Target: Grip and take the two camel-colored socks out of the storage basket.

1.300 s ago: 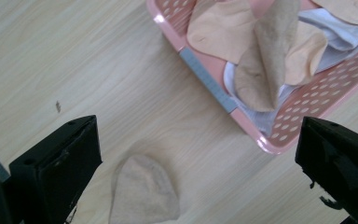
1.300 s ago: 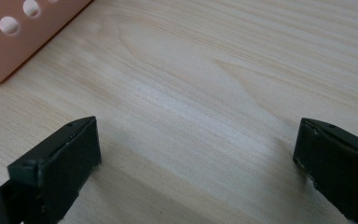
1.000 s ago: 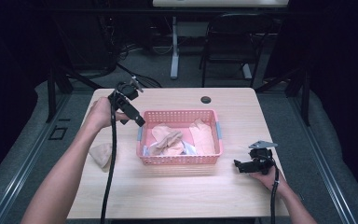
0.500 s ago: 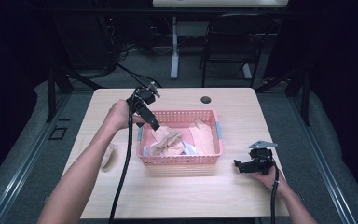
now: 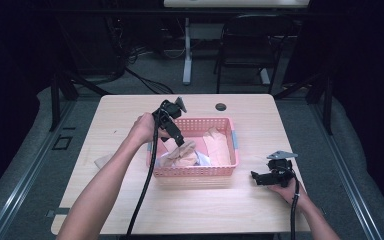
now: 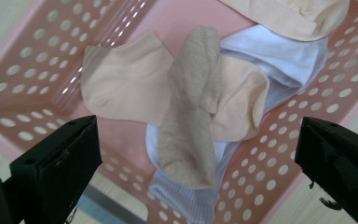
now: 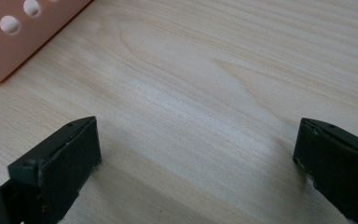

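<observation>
Left gripper [image 6: 196, 154], jaws spread, hangs over the pink basket [image 6: 307, 116]; the tan sock [image 6: 191, 121] on top looks light, limp, best pinched mid-fold, while the right gripper [image 7: 196, 154] rests spread on the table [image 7: 214, 93].

I count one pink basket [image 5: 220, 170]; at least four socks in it [image 6: 186, 116]; one sock [image 5: 102, 161] on the table; two grippers.

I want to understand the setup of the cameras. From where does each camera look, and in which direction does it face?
High view: above the person's side, facing forward and down on the table; both forearms, left gripper, right gripper.
Left gripper view: on the left gripper, facing down into the pink basket at the socks; open jaws.
Right gripper view: low over the table; open jaws.
Shared: all show the basket.
</observation>
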{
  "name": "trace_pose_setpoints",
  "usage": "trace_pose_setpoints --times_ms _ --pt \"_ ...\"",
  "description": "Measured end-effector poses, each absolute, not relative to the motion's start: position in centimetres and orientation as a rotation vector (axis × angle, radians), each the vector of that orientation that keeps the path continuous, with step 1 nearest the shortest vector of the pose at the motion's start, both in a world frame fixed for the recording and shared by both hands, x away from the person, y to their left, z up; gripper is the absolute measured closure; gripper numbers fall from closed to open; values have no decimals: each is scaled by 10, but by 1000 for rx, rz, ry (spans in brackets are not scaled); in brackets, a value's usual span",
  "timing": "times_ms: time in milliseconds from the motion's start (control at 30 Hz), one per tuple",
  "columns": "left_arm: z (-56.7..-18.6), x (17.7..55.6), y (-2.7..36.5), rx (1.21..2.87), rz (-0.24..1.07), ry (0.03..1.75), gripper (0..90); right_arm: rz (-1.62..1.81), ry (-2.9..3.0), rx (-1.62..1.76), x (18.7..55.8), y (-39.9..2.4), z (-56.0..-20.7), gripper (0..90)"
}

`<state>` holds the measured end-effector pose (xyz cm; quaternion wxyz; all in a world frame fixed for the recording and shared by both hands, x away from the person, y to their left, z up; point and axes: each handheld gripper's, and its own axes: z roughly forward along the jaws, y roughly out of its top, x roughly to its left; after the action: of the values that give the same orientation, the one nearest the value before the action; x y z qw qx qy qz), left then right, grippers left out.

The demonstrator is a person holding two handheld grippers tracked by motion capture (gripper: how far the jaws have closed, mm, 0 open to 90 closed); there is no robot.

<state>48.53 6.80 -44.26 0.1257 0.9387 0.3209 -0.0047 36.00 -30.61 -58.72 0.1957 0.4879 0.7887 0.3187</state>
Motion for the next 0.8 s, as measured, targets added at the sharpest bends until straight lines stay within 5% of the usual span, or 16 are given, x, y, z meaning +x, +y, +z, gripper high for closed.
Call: trace_pose_setpoints --times_ms 300,600,800 --pt "-467 490 60 2722 -63 952 31 892 2210 1367 360 -306 -587 0" --pt "-484 491 58 2671 -32 970 173 891 2210 1367 360 -306 -587 0" --pt "-495 489 60 2664 -52 988 404 891 2210 1367 360 -306 -587 0"
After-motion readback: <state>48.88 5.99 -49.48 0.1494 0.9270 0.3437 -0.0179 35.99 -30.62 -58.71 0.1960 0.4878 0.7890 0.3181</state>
